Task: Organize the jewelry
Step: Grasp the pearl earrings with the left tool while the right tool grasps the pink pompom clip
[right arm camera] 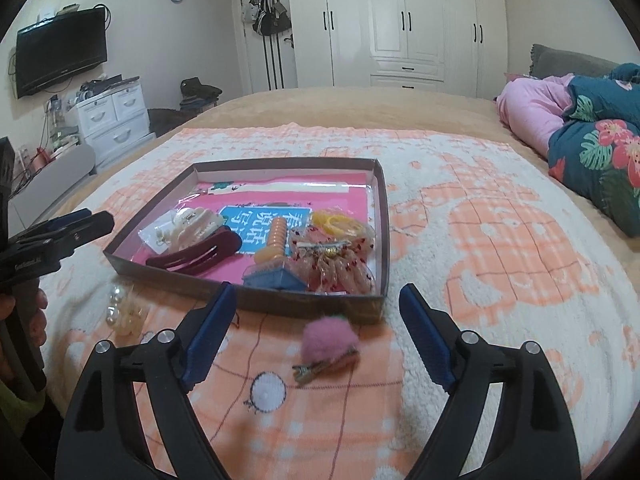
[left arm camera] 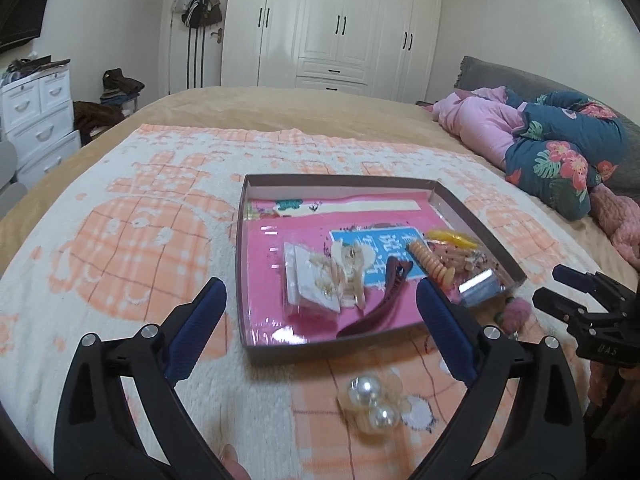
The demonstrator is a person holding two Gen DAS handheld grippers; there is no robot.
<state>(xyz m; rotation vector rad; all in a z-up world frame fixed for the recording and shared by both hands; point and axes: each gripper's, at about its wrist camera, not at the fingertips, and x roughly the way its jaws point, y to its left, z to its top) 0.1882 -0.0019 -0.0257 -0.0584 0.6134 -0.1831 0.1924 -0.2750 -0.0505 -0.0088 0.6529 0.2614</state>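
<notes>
A shallow cardboard tray (left arm camera: 244, 264) (right arm camera: 382, 216) with a pink lining lies on the towel-covered bed. It holds several hair clips and accessories: a cream claw clip (left arm camera: 352, 276) (right arm camera: 196, 220), a dark red clip (left arm camera: 384, 300) (right arm camera: 196, 256), an orange comb (left arm camera: 434, 266), a blue comb (right arm camera: 274, 278). A pearl hair piece (left arm camera: 372, 402) (right arm camera: 124, 312) lies on the towel in front of the tray, between my open left gripper's (left arm camera: 320, 308) fingers. A pink pompom clip (right arm camera: 326, 340) (left arm camera: 516, 314) lies on the towel between my open right gripper's (right arm camera: 316, 308) fingers. Both grippers are empty.
An orange and white towel (left arm camera: 132, 248) covers the bed. Pink and floral bedding (left arm camera: 560, 152) is piled at the far right. A white wardrobe (left arm camera: 340, 24), white drawers (right arm camera: 112, 120) and a wall TV (right arm camera: 60, 50) stand beyond the bed.
</notes>
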